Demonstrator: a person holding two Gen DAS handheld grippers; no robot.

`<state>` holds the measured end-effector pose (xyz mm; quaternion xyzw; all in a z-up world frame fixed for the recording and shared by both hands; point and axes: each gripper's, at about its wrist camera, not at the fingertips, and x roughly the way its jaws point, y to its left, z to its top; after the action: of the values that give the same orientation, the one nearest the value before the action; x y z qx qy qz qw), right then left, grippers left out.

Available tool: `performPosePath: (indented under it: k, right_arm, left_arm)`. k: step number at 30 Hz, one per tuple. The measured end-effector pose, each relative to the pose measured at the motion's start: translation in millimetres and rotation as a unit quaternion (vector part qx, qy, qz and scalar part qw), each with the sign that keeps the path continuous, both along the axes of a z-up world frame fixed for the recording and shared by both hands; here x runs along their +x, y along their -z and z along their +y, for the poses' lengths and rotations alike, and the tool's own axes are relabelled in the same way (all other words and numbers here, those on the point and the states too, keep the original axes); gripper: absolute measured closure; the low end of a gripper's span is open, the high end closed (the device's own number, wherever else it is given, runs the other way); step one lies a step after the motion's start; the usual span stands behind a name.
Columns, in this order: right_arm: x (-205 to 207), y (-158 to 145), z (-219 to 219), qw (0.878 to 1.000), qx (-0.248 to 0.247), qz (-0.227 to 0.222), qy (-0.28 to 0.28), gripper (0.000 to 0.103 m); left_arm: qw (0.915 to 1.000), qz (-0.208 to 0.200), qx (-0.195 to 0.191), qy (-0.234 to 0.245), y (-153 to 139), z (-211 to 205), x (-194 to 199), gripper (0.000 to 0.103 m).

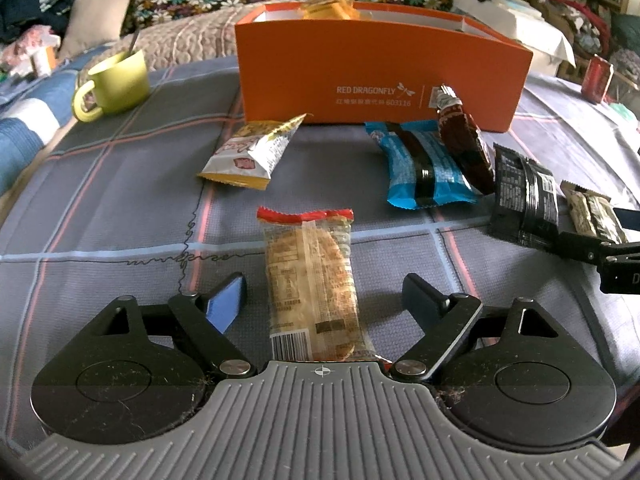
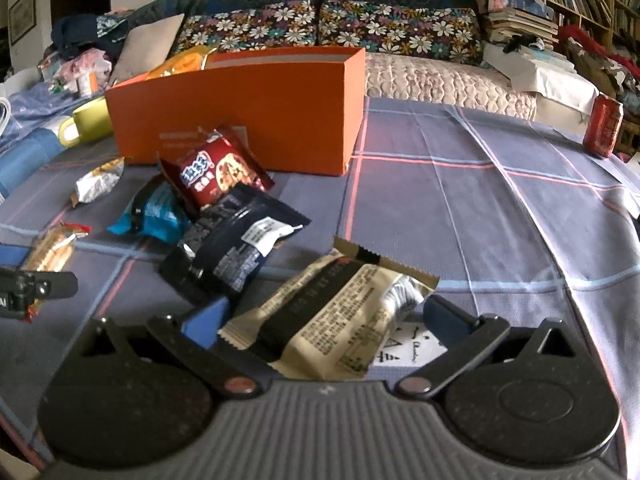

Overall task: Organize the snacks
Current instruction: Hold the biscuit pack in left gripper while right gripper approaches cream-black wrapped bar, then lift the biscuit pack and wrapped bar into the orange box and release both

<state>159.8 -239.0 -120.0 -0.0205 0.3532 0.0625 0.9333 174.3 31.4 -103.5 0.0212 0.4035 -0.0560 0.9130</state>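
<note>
Now the left claw (image 1: 324, 300) hangs over the counter (image 1: 120, 208) with its fingers spread wide, released. A clear cracker pack (image 1: 314, 284) with a red top edge lies lengthwise between the two fingers, its barcode end near the claw body. Neither pad touches it; there is a gap on each side.

The right claw (image 2: 326, 322) is also spread. A beige bar (image 2: 340, 320) lies between its fingers, turned slantwise. Its left corner comes just beside the blue left finger (image 2: 206, 322), but whether they touch I cannot tell. The right finger stands clear of the wrapper, so nothing is grasped.

Beyond the claws, more snacks lie on the checked cloth: a black pack (image 2: 228, 252), a blue pack (image 1: 424, 168), a dark red cookie pack (image 2: 218, 170) leaning on the blue one, and a white-yellow pack (image 1: 256, 152) more to the left. Behind them stands the orange box (image 1: 380, 68), open on top, with yellow-orange wrappers (image 1: 328, 6) showing above its rim. A green mug (image 1: 116, 84) is left of the box and a red can (image 2: 602, 126) stands far to the right.
</note>
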Motion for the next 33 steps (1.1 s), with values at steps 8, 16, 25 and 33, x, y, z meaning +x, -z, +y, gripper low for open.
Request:
performPosePath:
  k: [8,16,25,33]
  right_arm:
    - [-7.6,-1.5,7.1,1.000,-0.008,0.001,-0.014,0.006]
    - [-29.2,-8.6,6.7,1.000,-0.008,0.000,-0.023,0.036]
    - [-40.9,-7.6,2.1,0.999,0.029,0.005,-0.015,0.006]
    - [-26.6,-7.6,7.1,1.000,0.017,-0.003,-0.013,0.024]
  left_arm:
    - [1.0000,0.001,-0.001,0.004,-1.6,1.4,-2.1,0.047]
    - [0.9998,-0.008,0.000,0.020,-4.2,-4.4,-19.1,0.076]
    - [0.9995,-0.003,0.028,0.015,-4.7,-12.3,-23.4,0.036]
    - [1.0000,-0.003,0.002,0.007,-1.3,-8.2,-16.4,0.045]
